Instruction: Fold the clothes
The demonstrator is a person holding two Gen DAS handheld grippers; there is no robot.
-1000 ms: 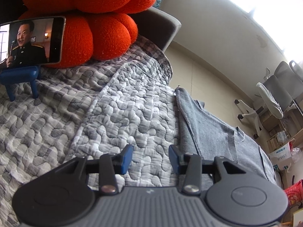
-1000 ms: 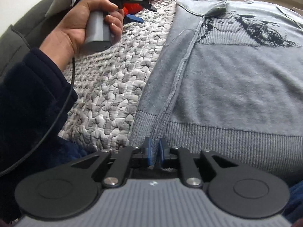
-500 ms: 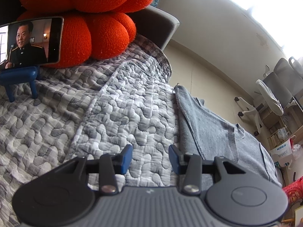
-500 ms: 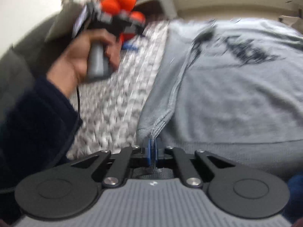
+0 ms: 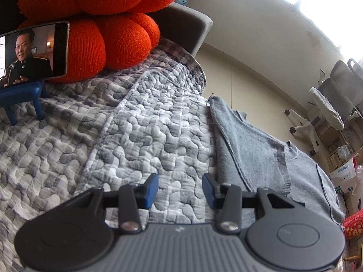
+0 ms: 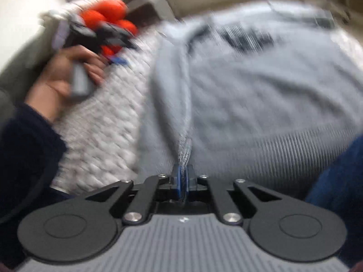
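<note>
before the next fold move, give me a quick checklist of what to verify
1. Right gripper grip: jaws shut on the ribbed hem corner of the grey knitted sweater: ok.
2. Left gripper: jaws open, nothing between them, over the grey quilted blanket: ok, though not yet on the sweater.
3. Sweater side edge within the left gripper's reach: it lies just right of the jaws in the left wrist view: ok.
4. Sweater lying flat: right wrist view is motion-blurred: cannot tell.
5. Phone on the blue stand against the orange knot cushion: apart from the sweater: ok.
</note>
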